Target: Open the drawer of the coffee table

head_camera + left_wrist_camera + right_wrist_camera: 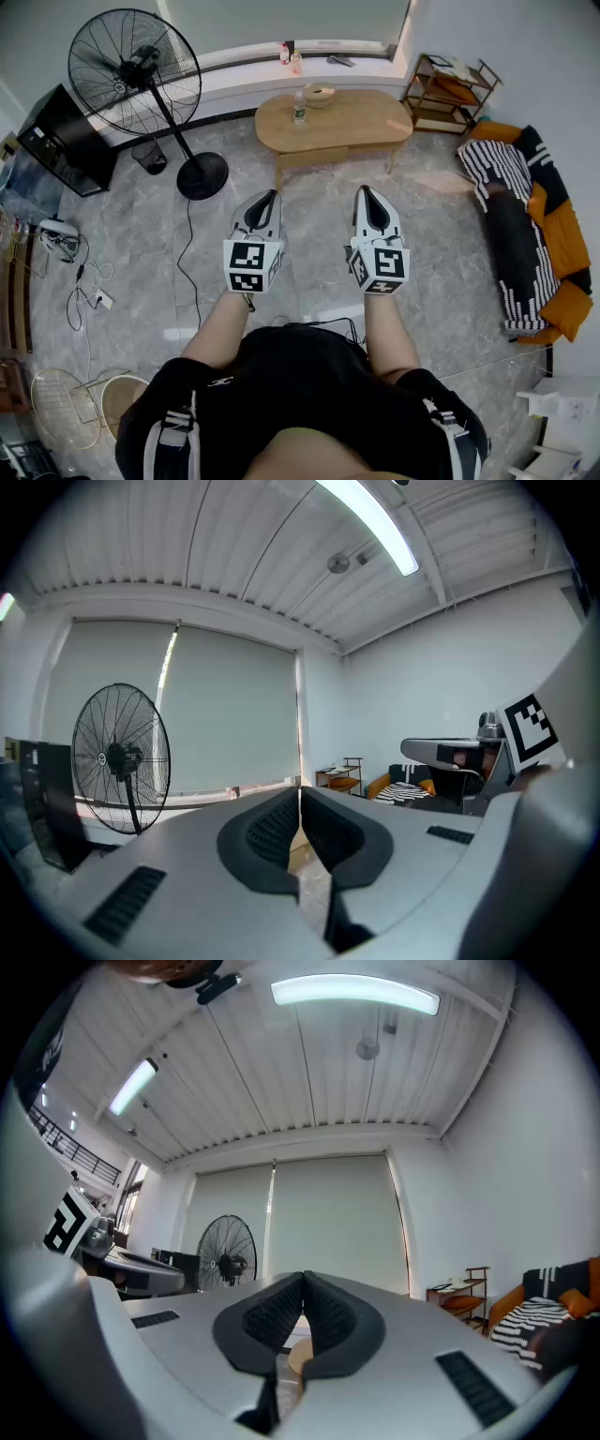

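Head view: left gripper (pixel 265 202) and right gripper (pixel 371 199), jaws together and empty, pointed toward 12 o'clock at the oval coffee table (pixel 356 122), well apart from it.

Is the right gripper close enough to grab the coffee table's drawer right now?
Probably not yet. The right gripper, jaws shut, hangs over the floor well short of the coffee table. Nothing stands in between, so stepping closer should do it.

Coffee table (pixel 299 1356) mostly behind jaws
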`<state>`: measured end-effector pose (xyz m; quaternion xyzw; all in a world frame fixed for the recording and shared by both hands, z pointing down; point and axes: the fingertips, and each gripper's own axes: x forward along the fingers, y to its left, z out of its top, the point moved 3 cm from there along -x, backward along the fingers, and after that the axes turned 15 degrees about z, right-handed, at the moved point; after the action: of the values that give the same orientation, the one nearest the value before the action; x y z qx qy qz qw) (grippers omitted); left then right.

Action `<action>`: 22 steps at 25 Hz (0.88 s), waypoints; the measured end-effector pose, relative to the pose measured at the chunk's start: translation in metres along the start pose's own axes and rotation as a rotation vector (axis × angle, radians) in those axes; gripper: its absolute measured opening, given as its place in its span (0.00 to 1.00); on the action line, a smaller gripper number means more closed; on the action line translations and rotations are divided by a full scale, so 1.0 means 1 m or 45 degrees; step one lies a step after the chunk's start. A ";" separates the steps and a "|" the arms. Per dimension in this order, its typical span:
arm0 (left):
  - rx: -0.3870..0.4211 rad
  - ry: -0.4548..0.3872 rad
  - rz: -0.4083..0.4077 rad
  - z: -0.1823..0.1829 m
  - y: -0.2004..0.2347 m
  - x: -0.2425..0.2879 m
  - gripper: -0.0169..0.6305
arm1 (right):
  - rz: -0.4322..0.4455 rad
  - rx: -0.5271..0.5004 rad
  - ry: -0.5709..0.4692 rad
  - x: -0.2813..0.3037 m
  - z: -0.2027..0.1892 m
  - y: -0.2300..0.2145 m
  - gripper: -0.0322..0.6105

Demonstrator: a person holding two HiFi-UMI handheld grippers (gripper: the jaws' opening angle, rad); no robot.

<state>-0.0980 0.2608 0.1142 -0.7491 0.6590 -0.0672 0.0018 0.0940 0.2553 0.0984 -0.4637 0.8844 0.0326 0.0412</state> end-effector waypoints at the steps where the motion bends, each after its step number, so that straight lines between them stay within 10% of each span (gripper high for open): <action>1: 0.001 0.000 -0.003 -0.001 0.001 -0.001 0.07 | -0.004 0.003 0.002 0.000 0.000 0.001 0.08; 22: -0.033 -0.042 -0.097 -0.017 0.093 0.008 0.07 | -0.064 -0.041 0.022 0.057 -0.008 0.073 0.08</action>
<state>-0.1902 0.2424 0.1238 -0.7745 0.6309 -0.0462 0.0003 0.0018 0.2495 0.1019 -0.4868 0.8721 0.0418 0.0270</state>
